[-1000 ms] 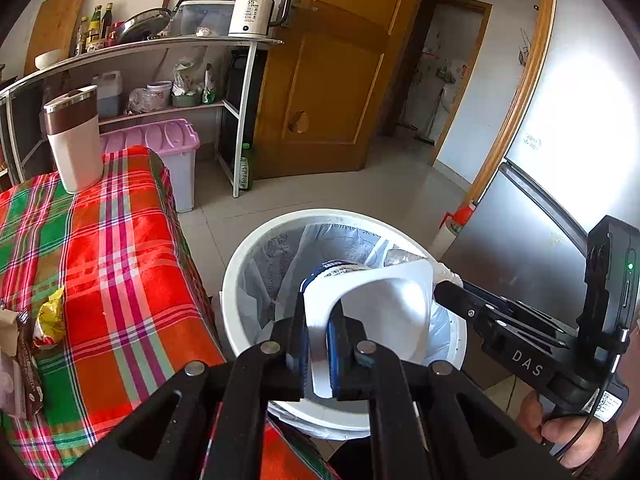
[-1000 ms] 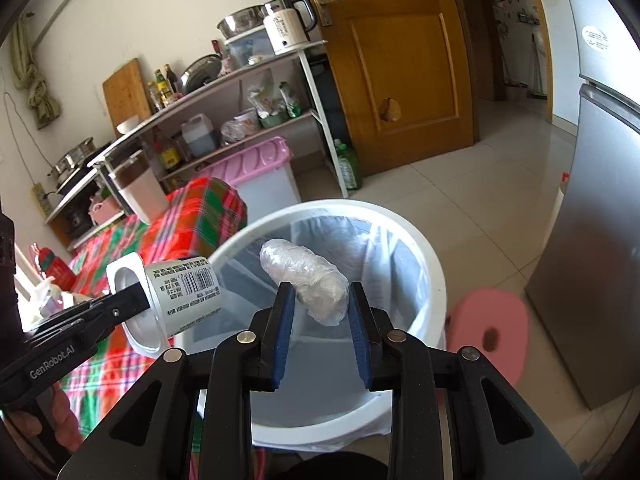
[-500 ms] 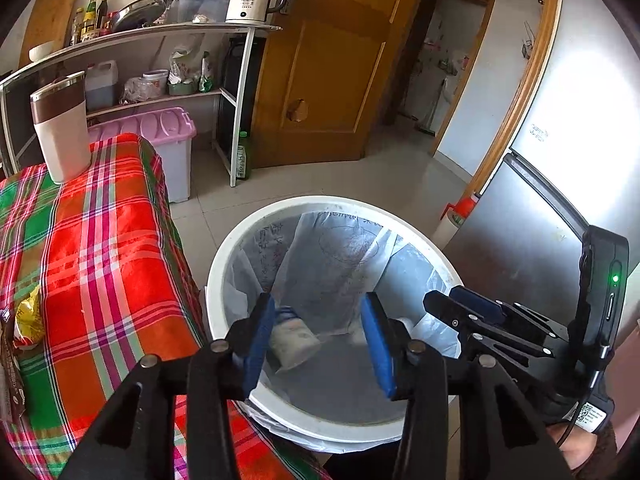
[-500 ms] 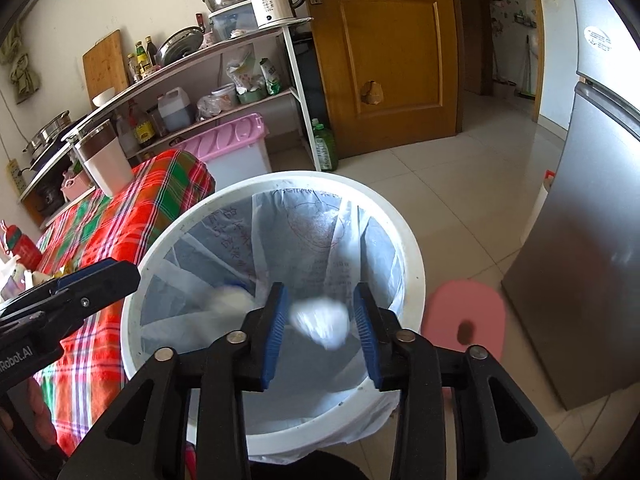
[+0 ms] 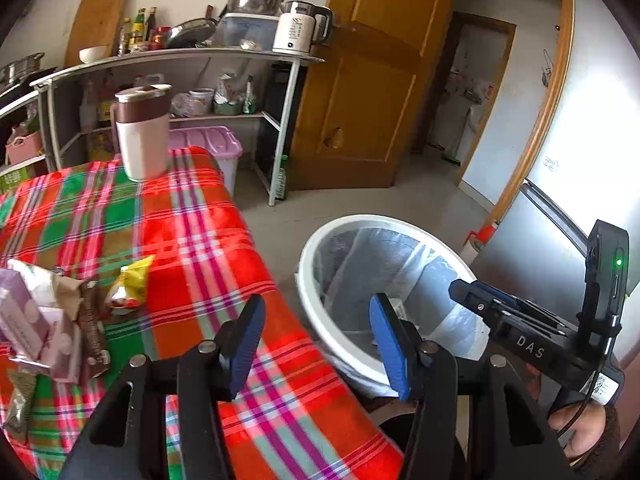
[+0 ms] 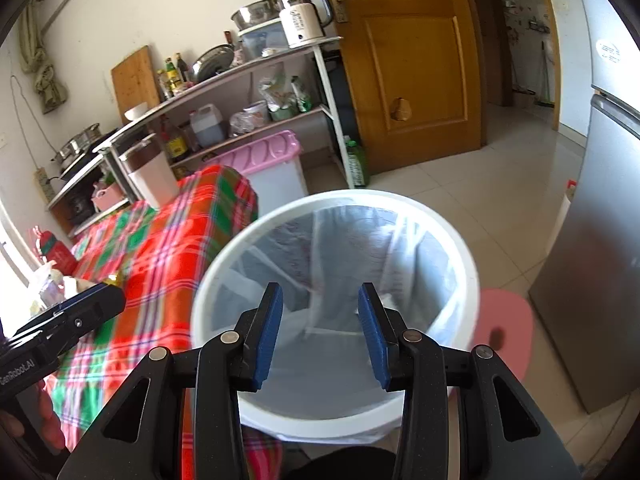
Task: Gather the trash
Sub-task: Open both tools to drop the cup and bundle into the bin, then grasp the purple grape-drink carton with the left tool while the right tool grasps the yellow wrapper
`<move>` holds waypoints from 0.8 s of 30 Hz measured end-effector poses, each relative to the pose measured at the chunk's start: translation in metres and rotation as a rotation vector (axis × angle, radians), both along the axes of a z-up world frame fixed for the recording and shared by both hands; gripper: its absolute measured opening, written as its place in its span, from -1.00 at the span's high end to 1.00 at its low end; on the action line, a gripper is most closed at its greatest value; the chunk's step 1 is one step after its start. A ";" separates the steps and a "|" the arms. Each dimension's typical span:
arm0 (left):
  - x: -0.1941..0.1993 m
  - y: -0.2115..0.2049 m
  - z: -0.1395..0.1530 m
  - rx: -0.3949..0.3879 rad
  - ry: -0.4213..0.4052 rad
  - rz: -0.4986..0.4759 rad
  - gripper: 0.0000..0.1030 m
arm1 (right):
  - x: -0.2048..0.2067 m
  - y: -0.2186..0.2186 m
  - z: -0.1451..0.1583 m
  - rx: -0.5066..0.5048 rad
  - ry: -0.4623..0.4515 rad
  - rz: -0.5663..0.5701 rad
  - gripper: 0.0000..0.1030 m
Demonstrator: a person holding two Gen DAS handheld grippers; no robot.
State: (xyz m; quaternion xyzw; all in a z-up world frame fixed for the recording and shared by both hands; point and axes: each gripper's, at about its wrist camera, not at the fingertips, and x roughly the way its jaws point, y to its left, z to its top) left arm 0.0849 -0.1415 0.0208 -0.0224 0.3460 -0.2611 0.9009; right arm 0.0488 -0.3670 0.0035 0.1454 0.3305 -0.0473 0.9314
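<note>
The white bin with a clear liner stands on the floor by the plaid-covered table. My left gripper spans the table edge and the bin rim; its jaws are opening and nothing is between them. A yellow wrapper, a brown wrapper and a pale purple packet lie on the cloth to its left. My right gripper hangs open and empty over the bin. It also shows from the side as the right gripper, and the left gripper appears at the lower left.
A white and brown jug stands at the table's far end. Behind it is a shelf rack with a kettle and pots, and a pink storage box below. A wooden door, a grey fridge and a pink stool surround the bin.
The left gripper let go of the white cup and the right of the plastic wad; both dropped into the bin. The left gripper then swung left toward the table, jaws wider.
</note>
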 end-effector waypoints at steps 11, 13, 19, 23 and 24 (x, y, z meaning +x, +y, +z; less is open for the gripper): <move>-0.016 0.110 0.004 -0.008 -0.042 0.249 -0.28 | 0.013 0.075 0.009 0.030 -0.044 0.169 0.03; -0.016 0.126 0.002 -0.005 -0.043 0.283 -0.31 | 0.016 0.086 0.008 0.034 -0.041 0.189 0.01; -0.015 0.165 -0.007 -0.017 -0.020 0.365 -0.37 | 0.024 0.115 0.003 0.031 -0.024 0.243 -0.01; -0.012 0.184 -0.013 -0.010 -0.001 0.386 -0.44 | 0.035 0.132 0.000 0.044 -0.008 0.278 -0.09; -0.013 0.186 -0.015 -0.019 0.005 0.386 -0.46 | 0.039 0.136 -0.001 0.051 -0.006 0.286 -0.12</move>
